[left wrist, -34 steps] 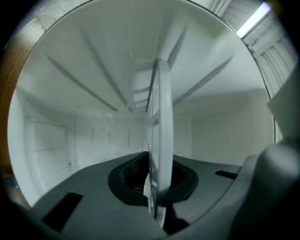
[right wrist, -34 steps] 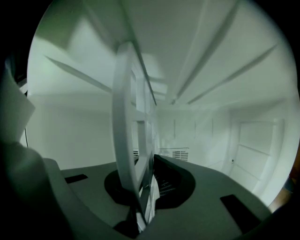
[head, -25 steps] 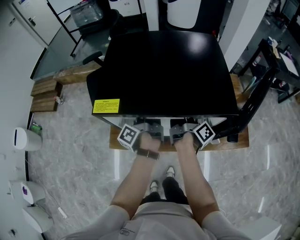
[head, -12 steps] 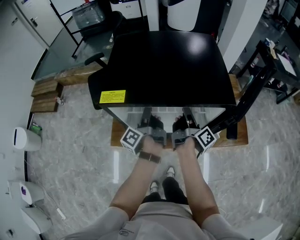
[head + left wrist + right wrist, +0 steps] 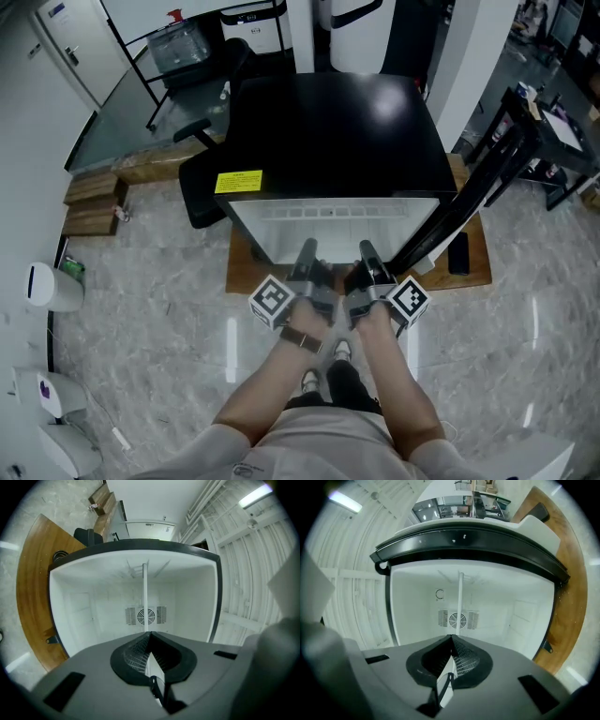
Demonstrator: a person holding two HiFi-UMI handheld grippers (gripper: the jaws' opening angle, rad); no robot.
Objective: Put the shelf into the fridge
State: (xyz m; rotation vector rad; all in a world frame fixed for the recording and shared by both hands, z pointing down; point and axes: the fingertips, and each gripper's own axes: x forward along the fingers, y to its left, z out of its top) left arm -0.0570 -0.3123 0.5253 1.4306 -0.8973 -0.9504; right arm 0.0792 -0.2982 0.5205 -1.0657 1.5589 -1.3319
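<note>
A small black fridge [image 5: 328,131] stands open on a wooden platform, its white inside [image 5: 89,616] [image 5: 520,616] facing me with a fan grille at the back. A white shelf [image 5: 333,225] juts level out of its front. My left gripper [image 5: 307,251] and right gripper [image 5: 366,251] are both shut on the shelf's near edge, side by side. In the left gripper view, the jaws [image 5: 147,638] pinch the shelf [image 5: 145,597], seen edge-on as a thin white line running into the fridge. The right gripper view shows the same, jaws [image 5: 451,641] on the shelf [image 5: 460,602].
The fridge door [image 5: 455,216] hangs open at the right, with a black object [image 5: 458,253] beside it on the wooden platform [image 5: 242,272]. A black office chair [image 5: 202,183] stands left of the fridge. Wooden blocks [image 5: 89,202] and white bins [image 5: 47,281] lie further left on the marble floor.
Both grippers have come back toward my body from under the fridge's top edge. Much more of the white shelf and fridge opening now shows in front of the black top.
</note>
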